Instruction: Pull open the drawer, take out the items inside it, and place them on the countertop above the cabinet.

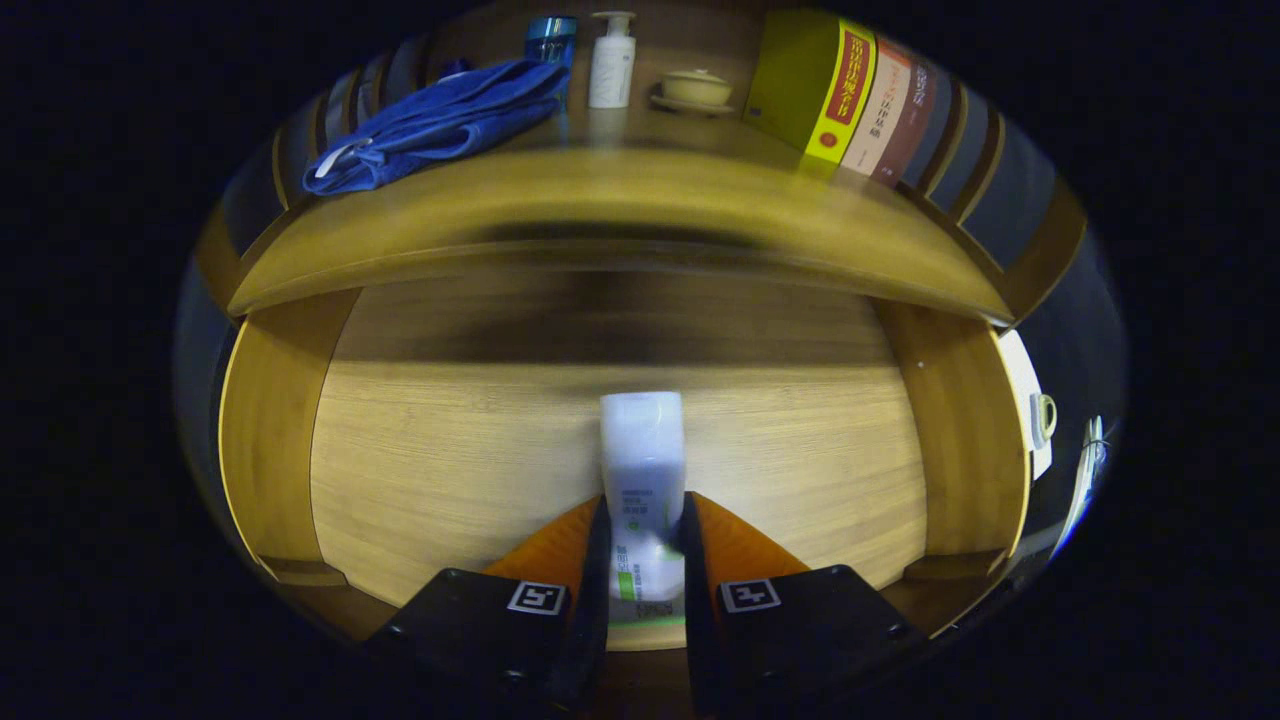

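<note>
A white tube with green print (642, 470) sticks out from between my fingers, and my gripper (645, 545) is shut on its lower part. Under and beyond it lies the bare wooden floor of the open drawer (450, 450), with its side walls left and right. Above the drawer runs the cabinet's wooden countertop (620, 200). Whether the tube rests on the drawer floor or hangs just above it I cannot tell.
On the countertop lie a folded blue towel (440, 120), a blue bottle (550, 40), a white pump bottle (612, 62), a small lidded bowl on a saucer (695, 90) and three books (850, 95) standing at the right.
</note>
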`<state>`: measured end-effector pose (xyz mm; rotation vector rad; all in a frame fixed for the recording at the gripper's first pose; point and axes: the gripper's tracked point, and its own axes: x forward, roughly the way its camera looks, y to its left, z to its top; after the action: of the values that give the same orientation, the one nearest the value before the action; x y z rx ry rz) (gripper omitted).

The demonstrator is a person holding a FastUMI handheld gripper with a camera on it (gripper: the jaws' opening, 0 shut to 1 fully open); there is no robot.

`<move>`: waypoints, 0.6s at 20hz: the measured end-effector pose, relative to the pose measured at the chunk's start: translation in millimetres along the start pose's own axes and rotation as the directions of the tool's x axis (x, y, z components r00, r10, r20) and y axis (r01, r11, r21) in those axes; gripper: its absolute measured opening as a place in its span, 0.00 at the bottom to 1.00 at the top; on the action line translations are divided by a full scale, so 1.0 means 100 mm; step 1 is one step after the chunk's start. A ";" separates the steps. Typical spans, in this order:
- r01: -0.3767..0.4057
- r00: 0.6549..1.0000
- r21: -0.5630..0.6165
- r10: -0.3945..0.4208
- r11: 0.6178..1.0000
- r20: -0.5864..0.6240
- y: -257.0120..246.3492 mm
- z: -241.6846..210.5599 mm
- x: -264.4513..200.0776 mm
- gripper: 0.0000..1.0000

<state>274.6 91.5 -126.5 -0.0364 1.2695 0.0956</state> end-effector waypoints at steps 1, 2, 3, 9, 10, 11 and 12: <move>0.008 1.000 0.009 -0.009 1.000 0.014 -0.13 0.07 -0.06 0.42; 0.013 0.999 0.022 -0.014 1.000 0.032 -0.11 0.21 -0.23 0.42; 0.016 0.998 0.036 -0.018 0.999 0.054 -0.17 0.25 -0.21 0.42; 0.070 0.983 0.081 -0.083 0.994 0.166 -0.40 0.32 -0.62 0.42; 0.085 0.977 0.086 -0.100 0.993 0.188 -0.43 0.34 -0.72 0.42; 0.095 0.972 0.091 -0.112 0.991 0.206 -0.43 0.35 -0.81 0.42; 0.103 0.967 0.098 -0.122 0.990 0.226 -0.46 0.37 -0.90 0.42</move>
<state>287.7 44.1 -30.8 -0.0229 1.0349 -0.0518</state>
